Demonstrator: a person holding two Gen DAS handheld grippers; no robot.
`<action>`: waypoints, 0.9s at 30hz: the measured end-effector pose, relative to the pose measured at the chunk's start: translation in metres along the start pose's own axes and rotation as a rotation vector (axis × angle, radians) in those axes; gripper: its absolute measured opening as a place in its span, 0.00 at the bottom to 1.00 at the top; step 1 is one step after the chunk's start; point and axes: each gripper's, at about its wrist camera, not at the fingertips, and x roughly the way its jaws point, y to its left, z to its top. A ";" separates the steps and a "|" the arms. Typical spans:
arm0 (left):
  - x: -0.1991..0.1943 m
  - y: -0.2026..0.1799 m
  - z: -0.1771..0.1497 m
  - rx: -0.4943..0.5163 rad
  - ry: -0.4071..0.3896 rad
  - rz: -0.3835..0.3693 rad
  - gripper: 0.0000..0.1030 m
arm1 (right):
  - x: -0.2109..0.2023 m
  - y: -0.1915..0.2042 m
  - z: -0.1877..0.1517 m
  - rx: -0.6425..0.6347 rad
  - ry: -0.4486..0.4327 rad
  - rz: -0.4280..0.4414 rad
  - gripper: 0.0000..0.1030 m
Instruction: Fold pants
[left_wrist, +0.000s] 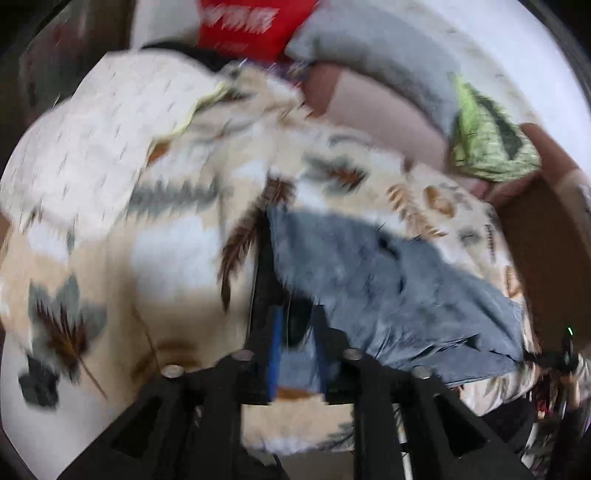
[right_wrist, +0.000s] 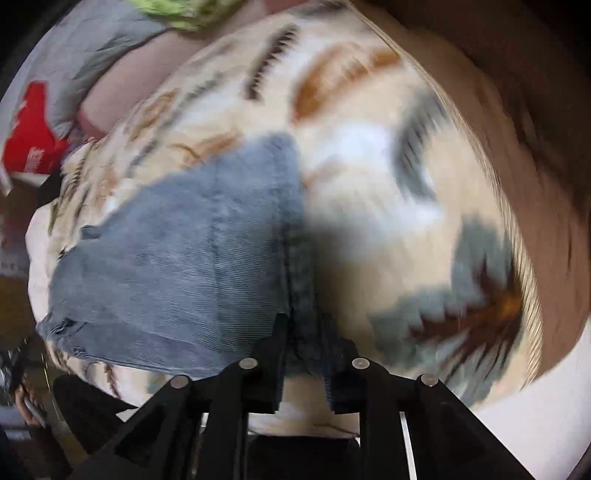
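Only leftward, perhaps, white cloth (left_wrist: 85, 136).

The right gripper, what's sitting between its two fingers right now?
In the right wrist view, the blue jeans' edge runs between the right gripper's fingers, over the leaf-print blanket.

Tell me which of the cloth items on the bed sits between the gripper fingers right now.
The blue-grey pants, lying on the leaf-print blanket. The green patterned cloth and grey pillow lie farther back, away from both grippers.
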 end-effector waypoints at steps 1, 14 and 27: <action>0.004 -0.002 -0.008 -0.047 0.010 -0.015 0.35 | -0.004 -0.007 -0.009 0.050 -0.048 0.029 0.34; 0.034 -0.020 -0.046 -0.497 -0.056 -0.071 0.64 | -0.015 0.017 -0.076 0.314 -0.222 0.462 0.73; 0.051 0.002 -0.029 -0.588 -0.037 -0.005 0.10 | 0.011 -0.023 -0.057 0.627 -0.238 0.487 0.72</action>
